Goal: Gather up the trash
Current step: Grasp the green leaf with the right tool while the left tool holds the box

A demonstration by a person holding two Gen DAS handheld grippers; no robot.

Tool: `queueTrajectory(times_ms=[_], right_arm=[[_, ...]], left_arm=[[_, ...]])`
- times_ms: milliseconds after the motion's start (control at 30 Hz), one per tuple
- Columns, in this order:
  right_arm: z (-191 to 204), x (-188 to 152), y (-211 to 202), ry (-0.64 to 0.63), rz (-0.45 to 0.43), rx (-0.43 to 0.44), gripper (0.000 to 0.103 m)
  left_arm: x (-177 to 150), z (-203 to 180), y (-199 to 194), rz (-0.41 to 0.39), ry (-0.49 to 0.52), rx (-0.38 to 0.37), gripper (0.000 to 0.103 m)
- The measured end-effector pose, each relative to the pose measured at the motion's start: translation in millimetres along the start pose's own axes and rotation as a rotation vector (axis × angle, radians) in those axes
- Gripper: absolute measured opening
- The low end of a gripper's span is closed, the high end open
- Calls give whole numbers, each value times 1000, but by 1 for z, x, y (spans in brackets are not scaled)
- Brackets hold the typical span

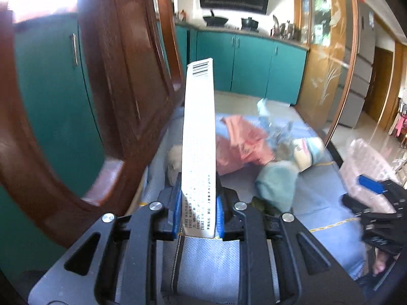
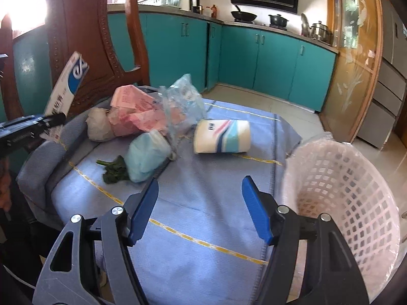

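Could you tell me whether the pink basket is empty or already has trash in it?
Empty as far as visible: the pink basket shows only its lattice wall inside; its bottom is hidden.

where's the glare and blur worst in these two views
Left wrist view: blown-out window glare at top left; the wooden chair back and trash pile smear with motion blur, while the box gripped by the left gripper stays sharp. Right wrist view: similar top-left glare, crisper overall; fisheye bends the cabinets and basket.
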State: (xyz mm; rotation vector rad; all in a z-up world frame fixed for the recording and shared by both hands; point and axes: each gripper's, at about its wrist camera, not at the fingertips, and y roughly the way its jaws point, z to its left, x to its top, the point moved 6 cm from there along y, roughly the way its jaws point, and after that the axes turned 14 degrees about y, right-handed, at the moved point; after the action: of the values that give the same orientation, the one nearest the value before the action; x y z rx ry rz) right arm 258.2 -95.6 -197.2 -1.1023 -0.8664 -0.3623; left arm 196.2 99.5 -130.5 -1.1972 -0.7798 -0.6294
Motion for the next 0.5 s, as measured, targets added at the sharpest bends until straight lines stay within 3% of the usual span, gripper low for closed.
queueTrajectory(times_ms=[167, 333, 400, 500], right_arm=[[45, -4, 21, -51, 38, 112, 66], [90, -12, 58, -92, 122, 186, 54], [107, -18, 76, -131, 166, 177, 46], [116, -25, 99, -147, 217, 135, 44]], left_arm=[[6, 11, -28, -35, -14, -8, 22], [7, 14, -34, -40, -14, -7, 22], [7, 15, -34, -40, -16, -6, 22], [5, 19, -35, -37, -23, -3, 22]])
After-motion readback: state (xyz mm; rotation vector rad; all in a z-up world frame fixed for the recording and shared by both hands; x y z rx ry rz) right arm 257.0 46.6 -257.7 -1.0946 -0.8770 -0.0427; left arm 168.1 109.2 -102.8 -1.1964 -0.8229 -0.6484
